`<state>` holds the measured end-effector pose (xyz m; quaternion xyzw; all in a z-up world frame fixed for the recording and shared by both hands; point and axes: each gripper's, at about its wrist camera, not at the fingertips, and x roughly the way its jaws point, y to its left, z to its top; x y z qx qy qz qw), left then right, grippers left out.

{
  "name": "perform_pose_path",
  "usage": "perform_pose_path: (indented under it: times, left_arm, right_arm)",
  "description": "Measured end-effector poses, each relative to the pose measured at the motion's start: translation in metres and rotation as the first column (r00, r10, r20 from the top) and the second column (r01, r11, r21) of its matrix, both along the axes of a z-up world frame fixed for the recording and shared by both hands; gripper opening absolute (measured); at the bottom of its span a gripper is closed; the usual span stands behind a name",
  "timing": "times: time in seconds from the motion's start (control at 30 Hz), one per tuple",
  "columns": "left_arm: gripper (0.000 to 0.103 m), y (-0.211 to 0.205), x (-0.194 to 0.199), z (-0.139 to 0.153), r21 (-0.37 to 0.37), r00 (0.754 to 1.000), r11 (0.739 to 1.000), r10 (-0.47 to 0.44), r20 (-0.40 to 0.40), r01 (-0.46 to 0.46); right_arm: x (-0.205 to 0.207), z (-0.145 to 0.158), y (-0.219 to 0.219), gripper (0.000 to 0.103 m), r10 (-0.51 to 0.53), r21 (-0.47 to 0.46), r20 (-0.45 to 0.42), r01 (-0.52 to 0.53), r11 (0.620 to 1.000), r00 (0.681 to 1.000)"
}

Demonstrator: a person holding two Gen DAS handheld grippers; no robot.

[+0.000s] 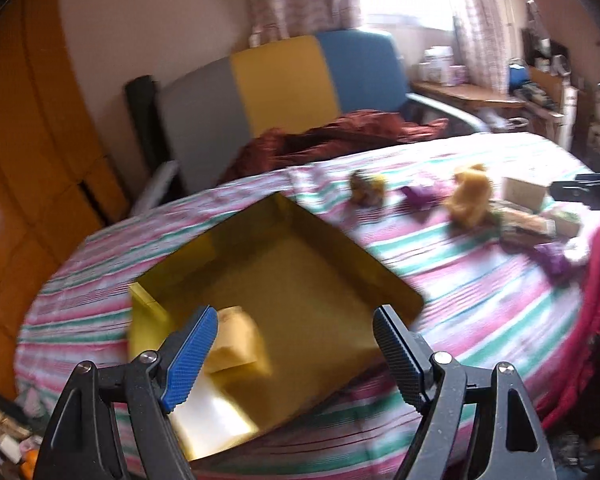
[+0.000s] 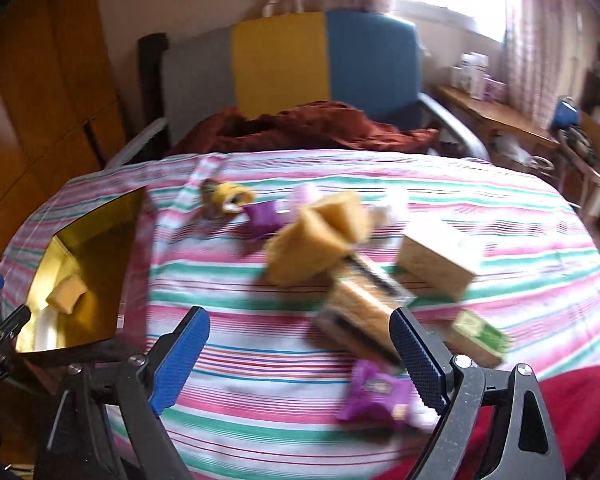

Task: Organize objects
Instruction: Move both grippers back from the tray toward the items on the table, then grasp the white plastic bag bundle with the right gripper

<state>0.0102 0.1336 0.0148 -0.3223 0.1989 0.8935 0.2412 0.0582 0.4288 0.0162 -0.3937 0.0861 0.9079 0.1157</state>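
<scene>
Both sets of jaws stand wide with nothing between them: the left gripper (image 1: 294,354) over the gold box (image 1: 380,272), which holds one yellow block (image 1: 240,340). The right gripper (image 2: 300,354) hangs above the striped worktop (image 2: 260,392) near the scattered packets (image 2: 360,312).

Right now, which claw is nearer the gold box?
Left. The left claw hangs open right over the gold box; the right claw is off beside it, over the striped cloth near the snacks.
</scene>
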Motion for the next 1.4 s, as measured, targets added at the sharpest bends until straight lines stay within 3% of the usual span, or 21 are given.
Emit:
perform_pose_path:
  times: [0.17,0.3,0.47,0.6,0.7,0.8,0.9,1.0,1.03,1.17,1.23,1.3,1.33,1.37,1.4]
  left_arm:
    - [0.082,0.04,0.004,-0.007,0.022,0.989,0.992,-0.122,0.086,0.121]
    - [0.082,0.078,0.013,-0.017,0.028,0.956,0.971,-0.239,0.171,0.238]
    - [0.077,0.129,0.03,-0.031,0.082,0.873,0.915,-0.401,0.277,0.394]
    - [0.074,0.172,0.032,-0.042,0.181,0.794,0.885,-0.464,0.393,0.429]
    - [0.073,0.208,0.034,-0.05,0.193,0.77,0.878,-0.478,0.423,0.438]
    - [0.073,0.231,0.042,-0.054,0.175,0.763,0.861,-0.506,0.403,0.478]
    - [0.073,0.251,0.06,-0.059,0.11,0.745,0.801,-0.59,0.313,0.588]
    - [0.073,0.262,0.067,-0.068,0.062,0.693,0.737,-0.658,0.294,0.673]
    - [0.073,0.265,0.069,-0.072,0.036,0.667,0.702,-0.69,0.281,0.711]
    - [0.074,0.278,0.071,-0.085,-0.068,0.601,0.606,-0.756,0.258,0.792]
    - [0.074,0.287,0.071,-0.089,-0.089,0.568,0.566,-0.782,0.258,0.819]
    - [0.074,0.294,0.069,-0.097,-0.097,0.551,0.548,-0.786,0.28,0.831]
    - [0.066,0.295,0.069,-0.099,-0.093,0.548,0.546,-0.787,0.285,0.833]
    - [0.046,0.295,0.069,-0.101,-0.07,0.534,0.541,-0.789,0.304,0.838]
    - [0.039,0.293,0.068,-0.101,-0.036,0.519,0.539,-0.79,0.327,0.842]
  right_arm:
    - [0.021,0.007,0.043,0.093,-0.103,0.013,0.017,0.103,0.995,0.995]
    - [0.037,0.012,0.069,0.093,-0.174,0.016,0.026,0.174,0.985,0.984]
    - [0.054,0.012,0.093,0.093,-0.235,0.021,0.042,0.234,0.972,0.971]
    - [0.062,0.007,0.105,0.093,-0.257,0.017,0.059,0.257,0.966,0.964]
    - [0.066,0.004,0.11,0.093,-0.267,0.013,0.067,0.267,0.964,0.961]
    - [0.069,0.002,0.117,0.093,-0.27,0.014,0.078,0.27,0.963,0.96]
    - [0.073,0.0,0.125,0.093,-0.272,0.019,0.095,0.272,0.962,0.958]
    - [0.075,-0.001,0.132,0.093,-0.237,0.013,0.122,0.238,0.971,0.964]
    - [0.075,-0.001,0.133,0.094,-0.214,0.009,0.134,0.215,0.977,0.968]
    - [0.071,-0.007,0.131,0.094,-0.082,0.0,0.212,0.084,0.996,0.974]
    - [0.068,-0.012,0.131,0.094,-0.043,0.001,0.251,0.044,0.999,0.967]
    - [0.065,-0.016,0.131,0.094,-0.009,0.006,0.285,0.008,1.0,0.959]
    - [0.064,-0.017,0.13,0.094,0.009,0.004,0.298,-0.01,1.0,0.954]
    - [0.062,-0.019,0.13,0.094,0.029,0.002,0.312,-0.031,1.0,0.95]
    - [0.06,-0.02,0.129,0.094,0.042,0.001,0.324,-0.044,0.999,0.945]
